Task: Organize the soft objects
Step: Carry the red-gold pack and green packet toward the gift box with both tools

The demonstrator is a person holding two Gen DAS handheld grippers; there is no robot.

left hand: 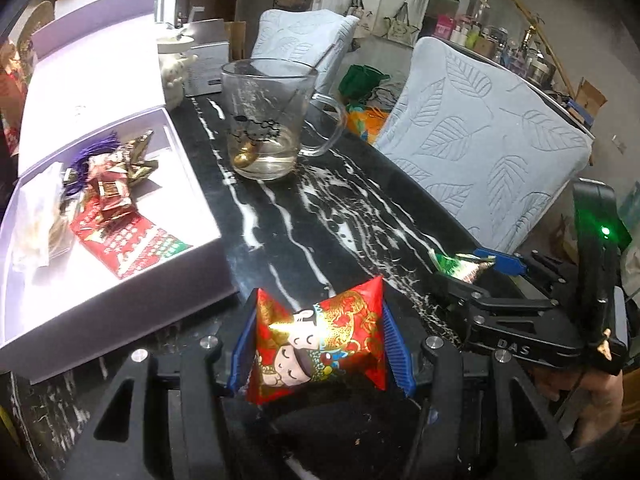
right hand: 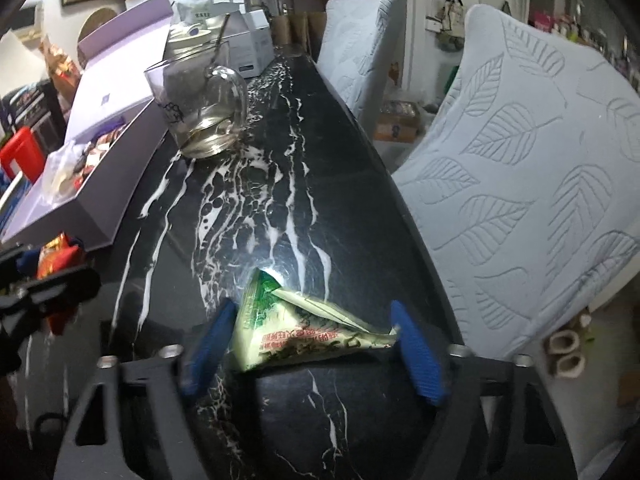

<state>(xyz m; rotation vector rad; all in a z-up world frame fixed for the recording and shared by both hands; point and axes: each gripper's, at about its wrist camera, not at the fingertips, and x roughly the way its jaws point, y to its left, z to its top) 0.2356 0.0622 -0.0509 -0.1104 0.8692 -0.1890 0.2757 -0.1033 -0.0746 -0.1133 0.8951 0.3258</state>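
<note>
A red packet [left hand: 320, 344] printed with gold dragons and cartoon figures sits squeezed between the blue pads of my left gripper [left hand: 320, 312], which is shut on it above the black marble table [left hand: 312, 208]. A green and yellow triangular packet [right hand: 304, 332] lies on the table between the fingers of my right gripper [right hand: 312, 308]. Those fingers flank it; its right tip meets the right pad while the left pad stands just beside it, and the packet is not squashed. In the left wrist view the right gripper [left hand: 468, 272] appears at the table's right edge.
An open lavender box [left hand: 140, 292] with several red and gold wrapped packets stands at the table's left side. A glass mug [left hand: 264, 120] with a spoon stands behind. Two chairs with pale blue leaf-pattern covers [left hand: 480, 140] press against the table's right edge.
</note>
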